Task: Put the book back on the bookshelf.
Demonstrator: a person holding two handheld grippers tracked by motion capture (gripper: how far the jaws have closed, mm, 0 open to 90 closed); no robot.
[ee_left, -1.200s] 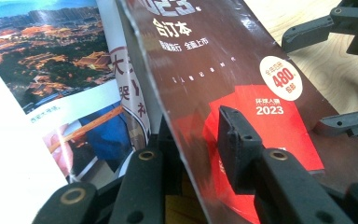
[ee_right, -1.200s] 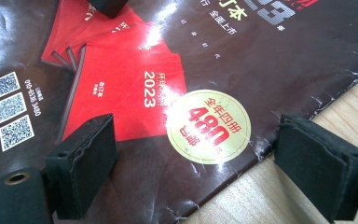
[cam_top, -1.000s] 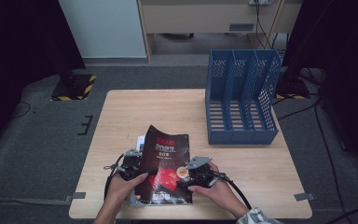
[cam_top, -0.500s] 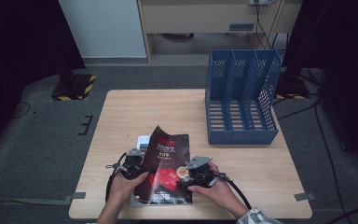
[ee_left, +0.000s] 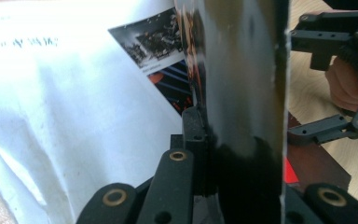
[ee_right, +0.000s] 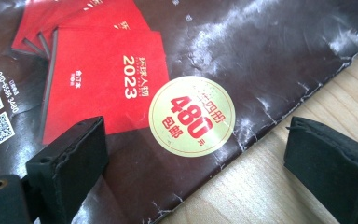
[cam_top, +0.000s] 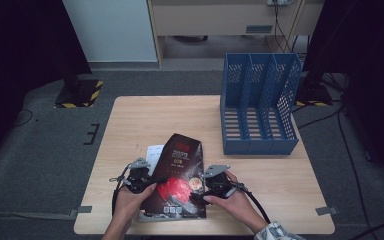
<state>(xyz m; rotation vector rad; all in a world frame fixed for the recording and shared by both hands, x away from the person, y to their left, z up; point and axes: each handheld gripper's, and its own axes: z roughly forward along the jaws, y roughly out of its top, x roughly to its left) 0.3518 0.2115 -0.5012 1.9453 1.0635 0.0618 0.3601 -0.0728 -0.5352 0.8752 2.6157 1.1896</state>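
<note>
A dark brown magazine (cam_top: 180,170) with red artwork and a round yellow sticker (ee_right: 192,115) lies near the table's front edge. Its cover (ee_left: 242,70) stands raised over a white inner page (ee_left: 74,93). My left gripper (cam_top: 147,181) is at the magazine's left side; its jaws have just been closing and are shut on the cover's edge (ee_left: 205,116). My right gripper (cam_top: 200,187) sits at the magazine's right edge. Its jaws have just been opening and stand wide (ee_right: 200,154), one over the cover, one over the bare wood, with nothing pinched. The right gripper (ee_left: 317,79) also appears beyond the cover.
A blue three-slot file rack (cam_top: 257,105) stands at the back right of the wooden table (cam_top: 145,120). A white sheet (cam_top: 154,152) pokes out at the magazine's upper left. Dark floor and cables surround the table.
The raised cover's top has leaned slightly to the right. Both hands have stayed almost where they were.
</note>
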